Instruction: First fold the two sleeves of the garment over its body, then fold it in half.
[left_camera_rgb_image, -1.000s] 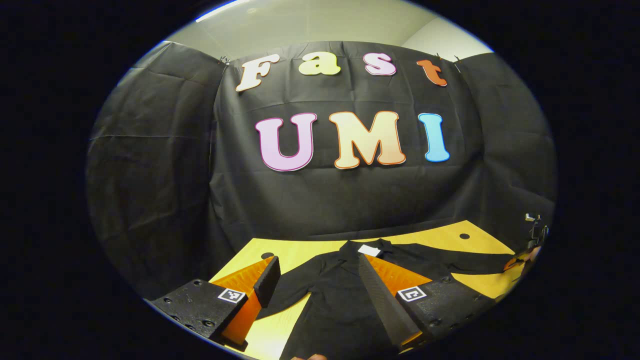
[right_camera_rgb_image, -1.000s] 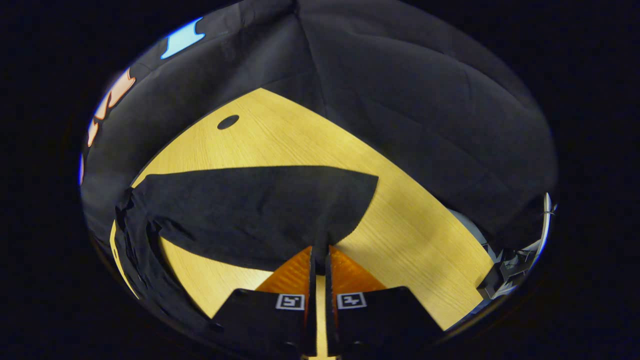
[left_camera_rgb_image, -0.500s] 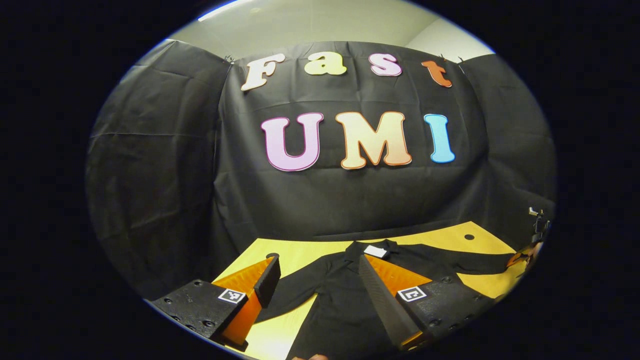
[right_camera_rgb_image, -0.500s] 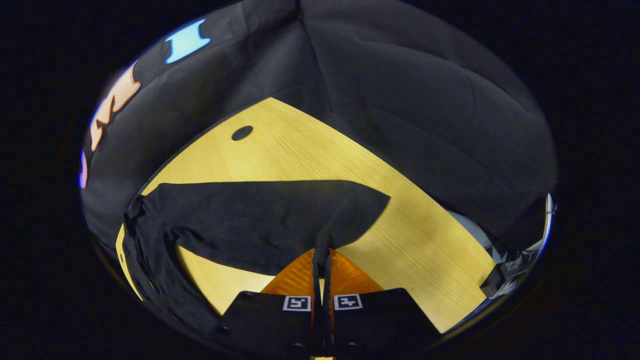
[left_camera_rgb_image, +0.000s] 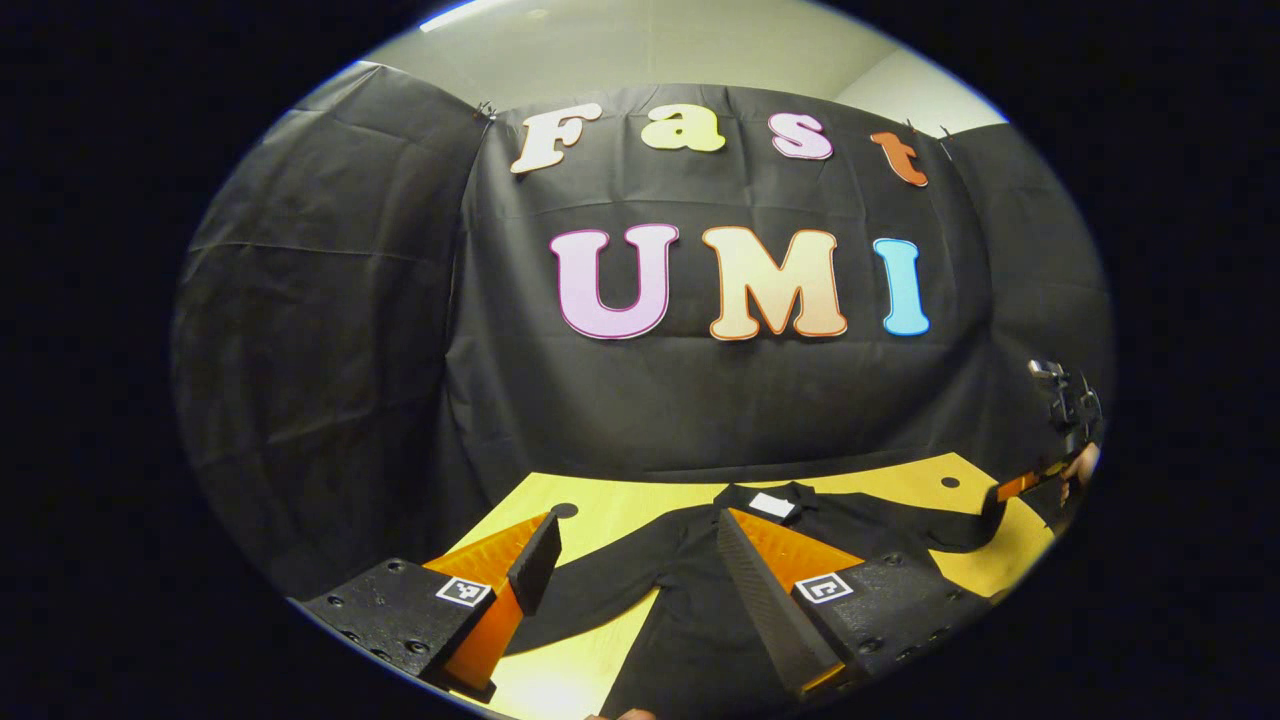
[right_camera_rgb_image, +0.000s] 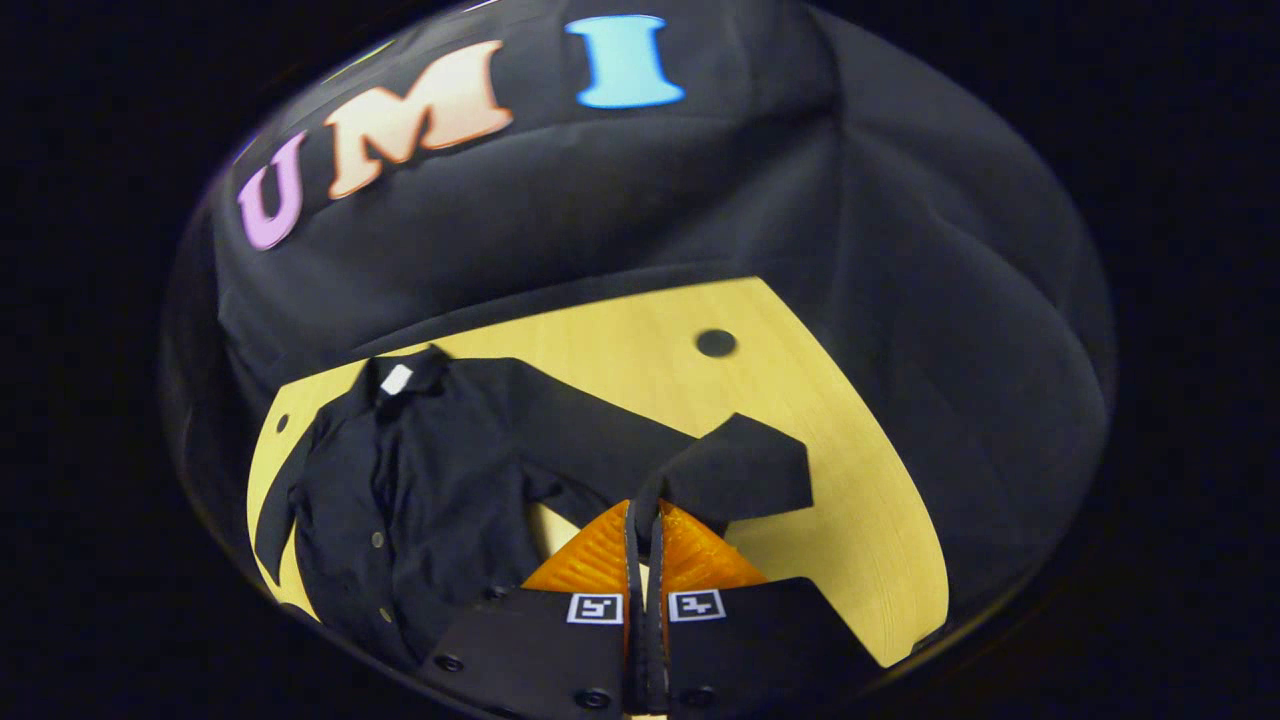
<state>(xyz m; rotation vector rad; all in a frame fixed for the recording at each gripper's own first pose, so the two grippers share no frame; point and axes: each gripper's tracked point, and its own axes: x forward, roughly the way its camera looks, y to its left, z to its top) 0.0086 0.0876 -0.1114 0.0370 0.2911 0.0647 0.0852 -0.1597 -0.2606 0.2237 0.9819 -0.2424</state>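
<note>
In the right gripper view, the right gripper (right_camera_rgb_image: 645, 515) sits nearest, its two fingers pressed together on a pinch of black cloth: the edge of the right sleeve (right_camera_rgb_image: 735, 475), close to the cuff. The cloth bunches upward where it is gripped, and the cuff end lies beyond the fingertips and slightly to the right on the yellow wooden table (right_camera_rgb_image: 860, 520). From there the sleeve runs leftward and away to the shoulder of the black shirt (right_camera_rgb_image: 420, 480), which lies spread flat on the left half of the table with its buttoned front up. Its collar, with a small white tag (right_camera_rgb_image: 396, 379), points toward the far edge. The left sleeve (right_camera_rgb_image: 275, 510) lies along the shirt's left side. A dark round hole (right_camera_rgb_image: 716, 342) sits in the tabletop past the held sleeve, and the black cloth wall rises behind the table.

In the left gripper view, the left gripper (left_camera_rgb_image: 630, 560) hovers over the near side of the table (left_camera_rgb_image: 610, 510) with its fingers spread wide apart, holding nothing. Between and beyond them the shirt (left_camera_rgb_image: 690, 600) stretches away to its tagged collar. At the far right edge, the right gripper (left_camera_rgb_image: 1010, 487) appears small, with the sleeve end (left_camera_rgb_image: 960, 530) raised to it.
</note>
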